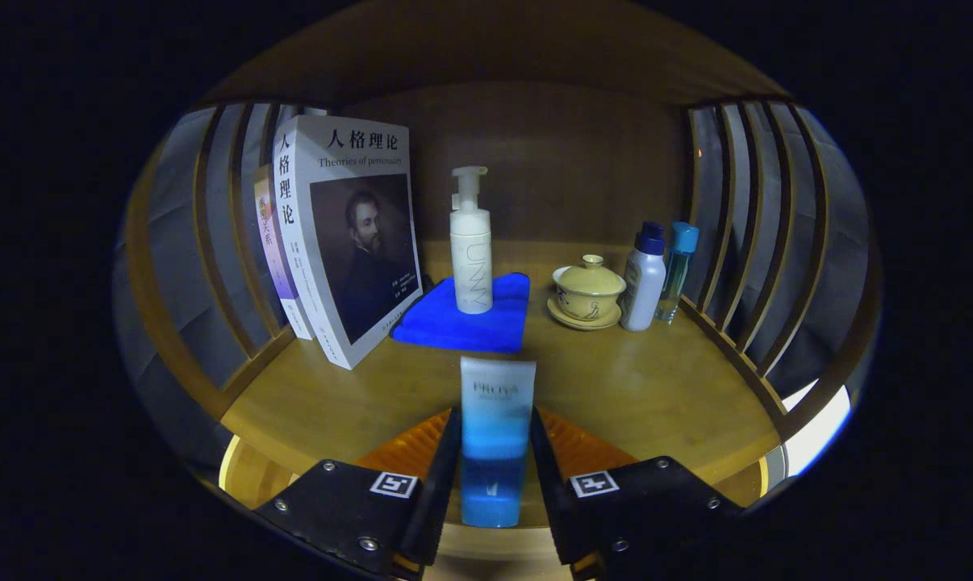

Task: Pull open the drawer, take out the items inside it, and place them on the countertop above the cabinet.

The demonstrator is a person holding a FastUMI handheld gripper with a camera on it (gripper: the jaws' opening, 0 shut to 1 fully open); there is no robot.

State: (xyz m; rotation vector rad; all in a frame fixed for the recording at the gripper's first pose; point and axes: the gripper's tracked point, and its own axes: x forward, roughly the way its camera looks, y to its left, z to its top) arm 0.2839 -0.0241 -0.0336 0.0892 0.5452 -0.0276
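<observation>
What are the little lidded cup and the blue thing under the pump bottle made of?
The lidded cup on its saucer looks like glazed ceramic: pale yellow, smooth, slightly shiny. The blue cloth looks like soft microfibre: folded, matte, fuzzy. The gripper holds a plastic-looking tube.

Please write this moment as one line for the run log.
gripper: shut on tube | tube: upright between fingers, over countertop front edge | ahead: pump bottle on blue cloth | books left | lidded cup, two bottles right

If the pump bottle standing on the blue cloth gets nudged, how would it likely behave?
The pump bottle is tall and narrow on a soft folded blue cloth, so it probably tips rather than slides. Its smooth plastic may be slippery. The gripper is shut on the tube, well short of it.
</observation>
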